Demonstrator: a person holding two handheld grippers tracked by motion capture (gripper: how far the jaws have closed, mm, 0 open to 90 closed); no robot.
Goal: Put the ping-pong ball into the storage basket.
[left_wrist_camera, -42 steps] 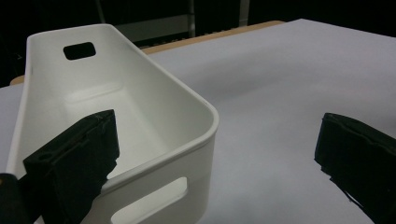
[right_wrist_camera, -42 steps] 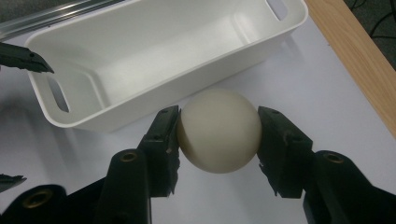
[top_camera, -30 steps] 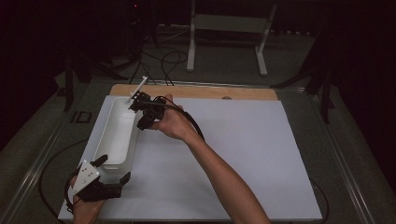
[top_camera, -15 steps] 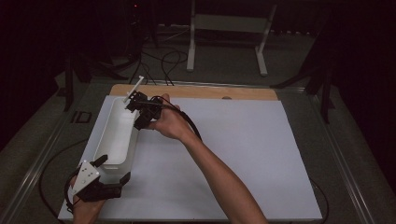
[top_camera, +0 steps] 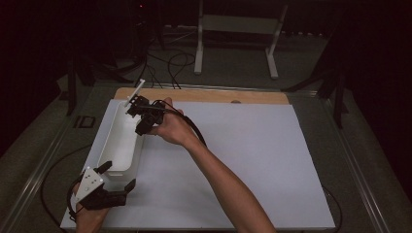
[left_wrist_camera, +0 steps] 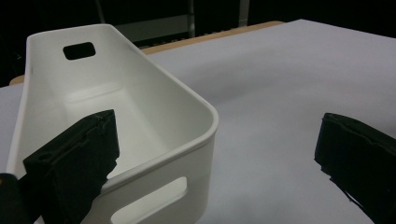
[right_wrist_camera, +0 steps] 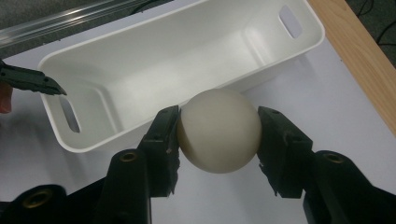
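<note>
On the desk (top_camera: 243,160), a long white bin (top_camera: 119,141) lies at about 9 o'clock, its length running from 7 toward 11. The right gripper (right_wrist_camera: 218,128) has its fingers (right_wrist_camera: 164,135) closed on a cream ball (right_wrist_camera: 219,130), pads pressed to its two sides, and holds it just above the bin's long wall near the far end. In the high view this gripper (top_camera: 141,114) sits at 10 o'clock. The left gripper (top_camera: 119,177) rests at 7 o'clock with its fingers spread wide around the bin's near end: one finger (left_wrist_camera: 74,158) inside the bin (left_wrist_camera: 140,107), the other out over the bare desk, gripping nothing.
</note>
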